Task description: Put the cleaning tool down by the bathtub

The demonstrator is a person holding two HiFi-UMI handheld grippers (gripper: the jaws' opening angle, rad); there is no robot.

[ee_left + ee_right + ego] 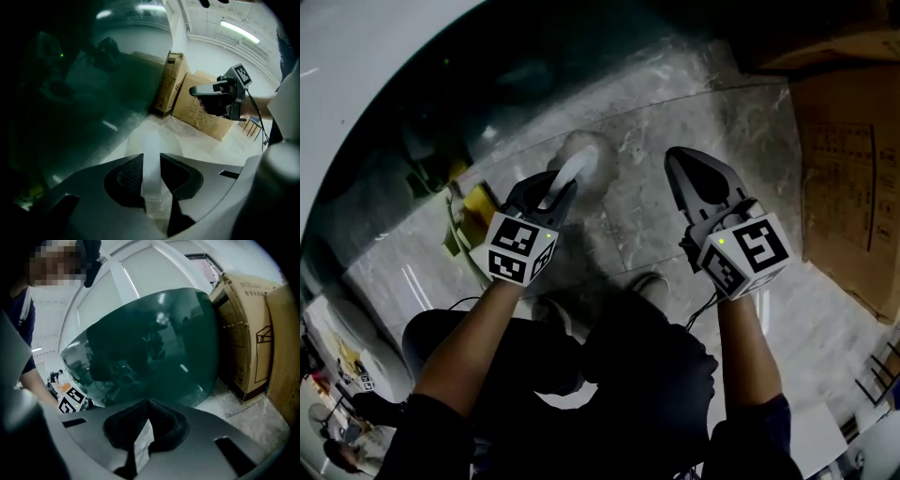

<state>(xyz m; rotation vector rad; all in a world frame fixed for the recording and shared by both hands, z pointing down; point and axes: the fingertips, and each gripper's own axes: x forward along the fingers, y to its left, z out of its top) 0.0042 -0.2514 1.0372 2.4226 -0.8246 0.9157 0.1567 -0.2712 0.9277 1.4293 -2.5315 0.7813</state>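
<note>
A cleaning tool with a white handle (pixel 570 172) and a pale head (pixel 586 150) hangs over the marble floor next to the bathtub's dark green wall (pixel 441 103). My left gripper (pixel 555 185) is shut on that handle. In the left gripper view the handle (pixel 151 187) runs straight between the jaws of the left gripper (pixel 151 157), pressed by both pads. My right gripper (pixel 682 167) hovers to the right of the tool, jaws together and empty. In its own view the right gripper (pixel 149 401) shows its tips meeting in front of the bathtub (pixel 150 343).
Cardboard boxes (pixel 848 169) stand along the right, also seen as boxes (pixel 197 110) and a box (pixel 253 333). A yellow object (pixel 478 204) with a cord lies at the tub's foot. A person's shoe (pixel 652 281) is on the marble floor (pixel 722 122).
</note>
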